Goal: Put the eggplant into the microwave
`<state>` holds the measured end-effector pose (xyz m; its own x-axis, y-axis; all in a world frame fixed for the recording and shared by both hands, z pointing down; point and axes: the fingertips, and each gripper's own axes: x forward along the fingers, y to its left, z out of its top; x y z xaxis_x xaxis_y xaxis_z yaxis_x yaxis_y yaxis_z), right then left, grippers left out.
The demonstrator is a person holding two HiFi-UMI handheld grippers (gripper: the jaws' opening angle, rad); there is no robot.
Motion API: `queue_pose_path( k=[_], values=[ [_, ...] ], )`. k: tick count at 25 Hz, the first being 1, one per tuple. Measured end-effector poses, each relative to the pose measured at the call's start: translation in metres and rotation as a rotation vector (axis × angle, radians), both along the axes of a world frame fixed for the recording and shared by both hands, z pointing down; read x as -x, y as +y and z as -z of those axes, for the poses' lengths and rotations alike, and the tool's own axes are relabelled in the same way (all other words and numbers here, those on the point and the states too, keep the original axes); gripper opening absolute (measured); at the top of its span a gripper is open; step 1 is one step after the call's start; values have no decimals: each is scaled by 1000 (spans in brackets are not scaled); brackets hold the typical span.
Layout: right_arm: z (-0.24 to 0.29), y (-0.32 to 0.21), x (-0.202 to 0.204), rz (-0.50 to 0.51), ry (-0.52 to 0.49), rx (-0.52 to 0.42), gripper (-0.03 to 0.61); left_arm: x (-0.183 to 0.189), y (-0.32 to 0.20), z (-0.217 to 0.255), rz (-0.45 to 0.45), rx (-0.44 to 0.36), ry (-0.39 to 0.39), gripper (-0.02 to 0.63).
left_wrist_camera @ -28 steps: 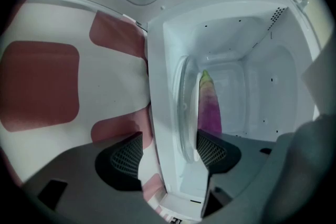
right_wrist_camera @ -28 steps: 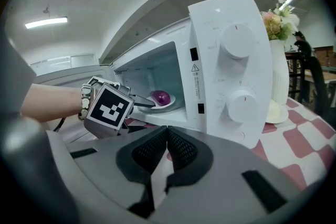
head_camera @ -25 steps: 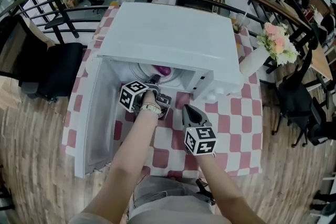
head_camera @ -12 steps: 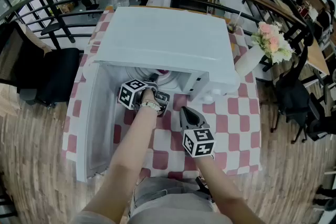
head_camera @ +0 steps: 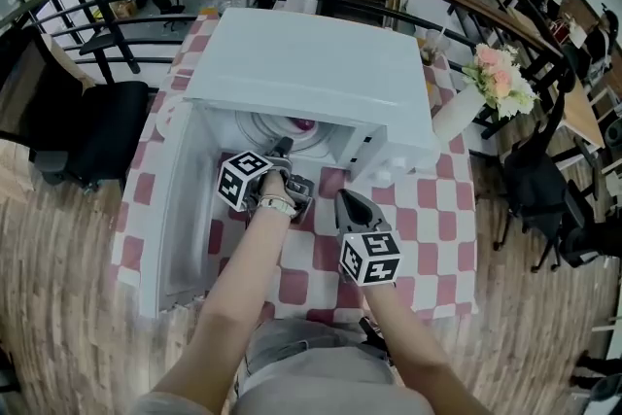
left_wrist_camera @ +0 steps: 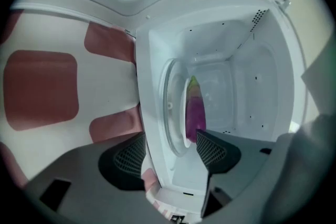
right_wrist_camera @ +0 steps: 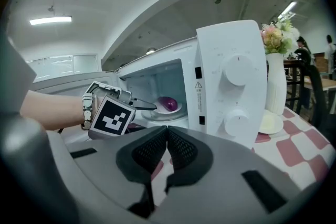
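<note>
At frame centre a white microwave [head_camera: 311, 73] stands on a red-and-white checked tablecloth [head_camera: 428, 209], its door [head_camera: 180, 209] swung open to the left. A purple eggplant [head_camera: 303, 124] lies on the turntable [head_camera: 264, 128] inside. The left gripper [head_camera: 283, 150] points into the opening. The right gripper [head_camera: 347, 201] sits lower right of it, over the cloth.

My head camera looks steeply down on the microwave [head_camera: 311, 73]. The camera on my left gripper [head_camera: 284, 150] peers closely into the cavity. The one on my right gripper [head_camera: 348, 200] faces the front from farther back; both share the turntable [left_wrist_camera: 172, 86].
</note>
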<state>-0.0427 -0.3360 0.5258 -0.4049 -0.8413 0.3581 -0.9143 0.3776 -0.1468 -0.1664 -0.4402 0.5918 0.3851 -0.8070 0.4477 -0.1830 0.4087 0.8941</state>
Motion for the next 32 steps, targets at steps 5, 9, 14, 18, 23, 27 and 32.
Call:
queue_pose_path(
  k=[5,9,14,18,23,27,32],
  values=[
    [10,8,3,25,11,-28,25,4,17,19,-5,-59,-19,197],
    [19,14,4,23,2,-47,25,3,34,33,-21,-108,-18,60],
    [29,23,9,37,-12,-74,25,-6,52,51,-55,-207,25,5],
    [36,29,17,66,-23,-98,25,-15,67,69,-110,-308,-6,4],
    [47,36,24,90,-36,-136,25,-17,82,85,-147,-414,-113,3],
    [54,43,23,90,-31,-166,25,-21,89,96,-173,-492,-185,3],
    [57,51,21,77,-43,-182,24,-27,105,106,-250,-612,-371,3]
  ],
)
